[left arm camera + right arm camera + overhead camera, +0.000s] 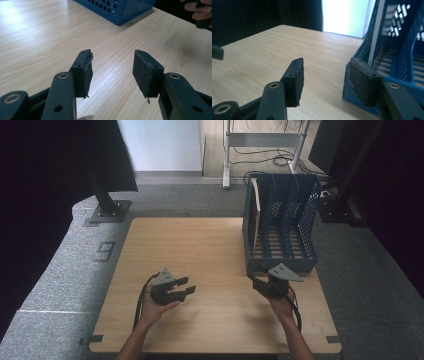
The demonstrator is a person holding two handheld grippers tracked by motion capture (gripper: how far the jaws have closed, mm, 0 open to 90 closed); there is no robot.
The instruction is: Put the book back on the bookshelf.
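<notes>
The blue file rack (281,222) stands upright at the far right of the counter (200,255), long axis running near to far, open top upward. It looks a light, stiff, perforated plastic; a divider wall or the near rim offers purchase. Right gripper (261,285) hangs just beside its near left corner, jaws spread, empty. Left gripper (186,287) likewise spread, well apart.

File rack (287,227) on table (200,250) back right; book (256,215) in leftmost compartment.
</notes>
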